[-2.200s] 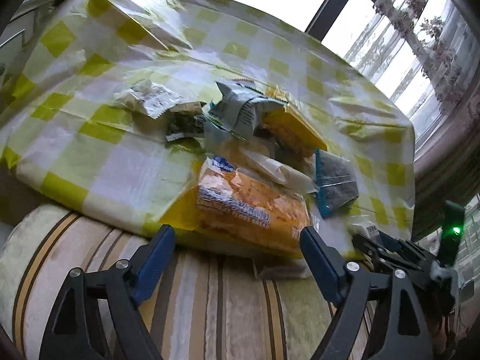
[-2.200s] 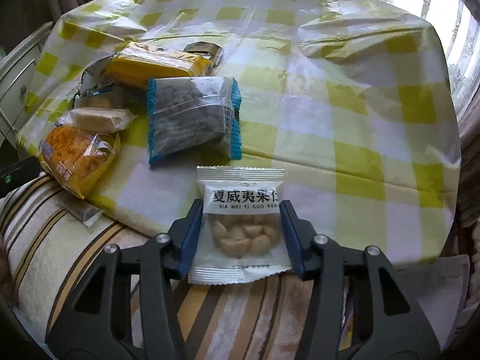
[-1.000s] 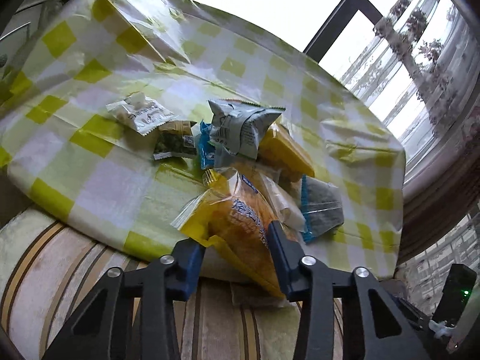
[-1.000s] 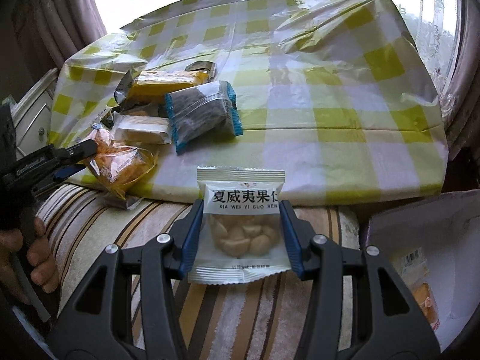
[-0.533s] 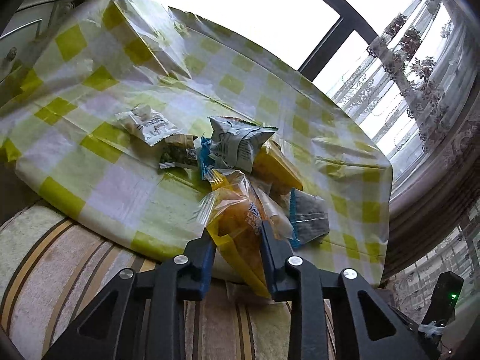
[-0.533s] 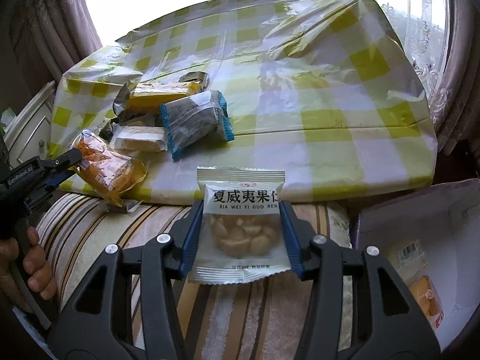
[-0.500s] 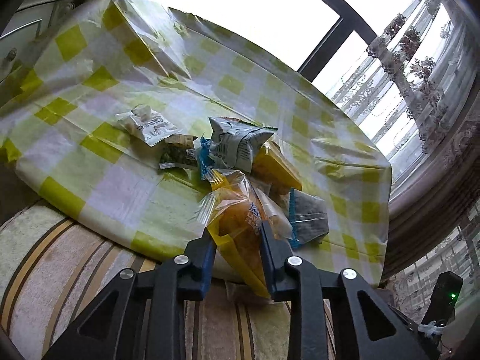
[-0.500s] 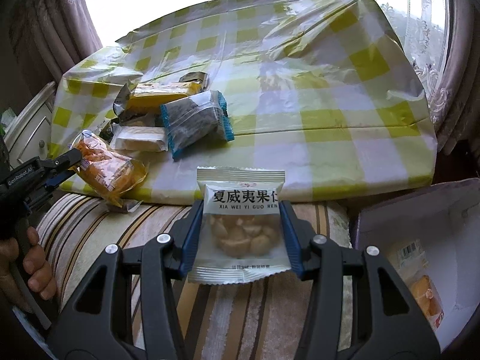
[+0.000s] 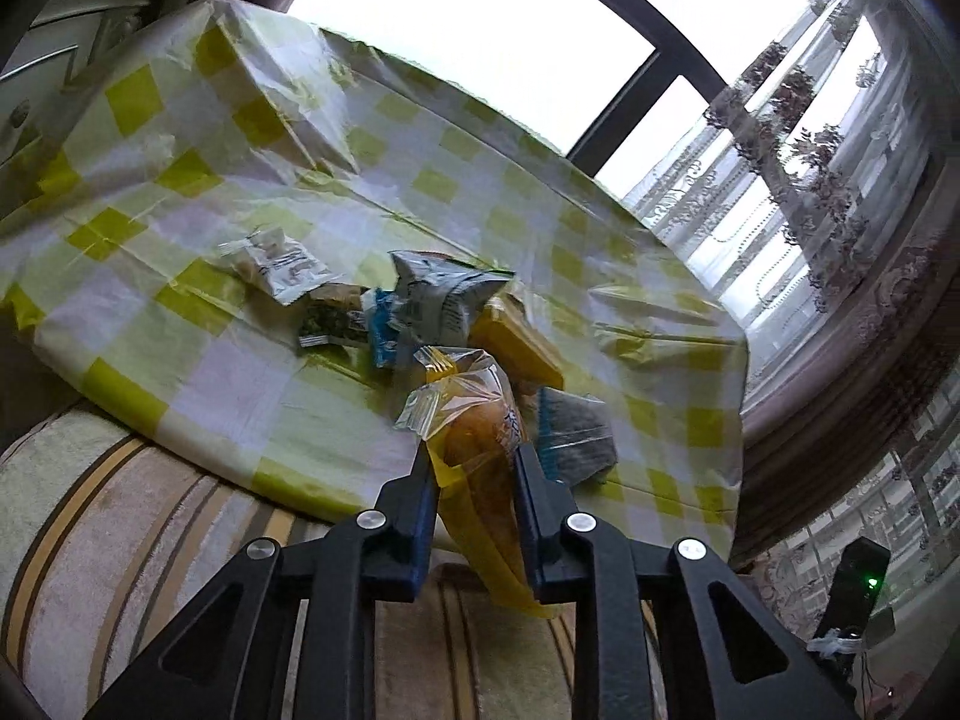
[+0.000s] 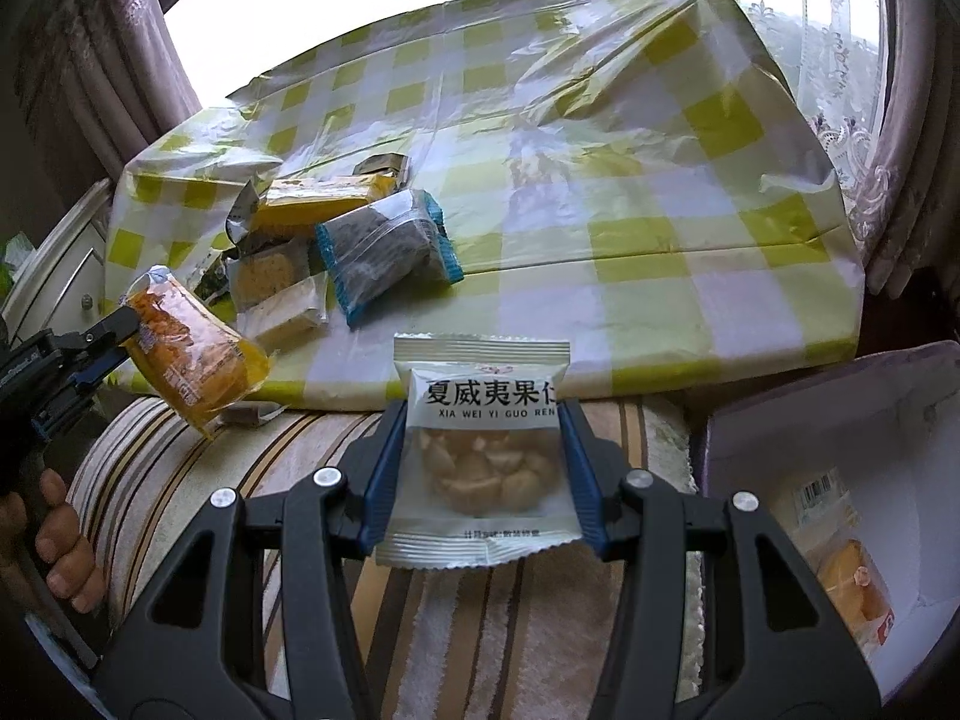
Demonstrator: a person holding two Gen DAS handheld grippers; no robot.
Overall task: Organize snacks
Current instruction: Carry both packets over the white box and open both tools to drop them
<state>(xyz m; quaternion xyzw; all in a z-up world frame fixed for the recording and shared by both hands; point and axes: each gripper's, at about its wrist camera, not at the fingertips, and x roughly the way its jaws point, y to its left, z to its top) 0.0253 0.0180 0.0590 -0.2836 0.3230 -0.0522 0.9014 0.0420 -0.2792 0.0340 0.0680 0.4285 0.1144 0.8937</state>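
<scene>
My left gripper (image 9: pixel 471 462) is shut on an orange bread packet (image 9: pixel 480 438) in a clear and yellow wrapper, held up over the table's near edge; it also shows in the right wrist view (image 10: pixel 186 351). My right gripper (image 10: pixel 480 420) is shut on a white nut packet (image 10: pixel 480 450) with black Chinese print, held above the striped cushion. A pile of snack packets (image 10: pixel 336 240) lies on the yellow checked tablecloth (image 10: pixel 600 192): a yellow bar (image 10: pixel 318 195), a blue-edged dark packet (image 10: pixel 384 246), a silver bag (image 9: pixel 438 300).
An open white box (image 10: pixel 840 420) with a packet inside sits at the lower right of the right wrist view. A striped cushion (image 10: pixel 270 450) lies in front of the table. Curtains (image 9: pixel 840 180) and a window lie beyond. A white cabinet (image 10: pixel 54 276) stands at left.
My left gripper closed on the orange bread packet and lifted it off the table toward me. My right gripper drew back from the table with the nut packet, bringing the white box into view.
</scene>
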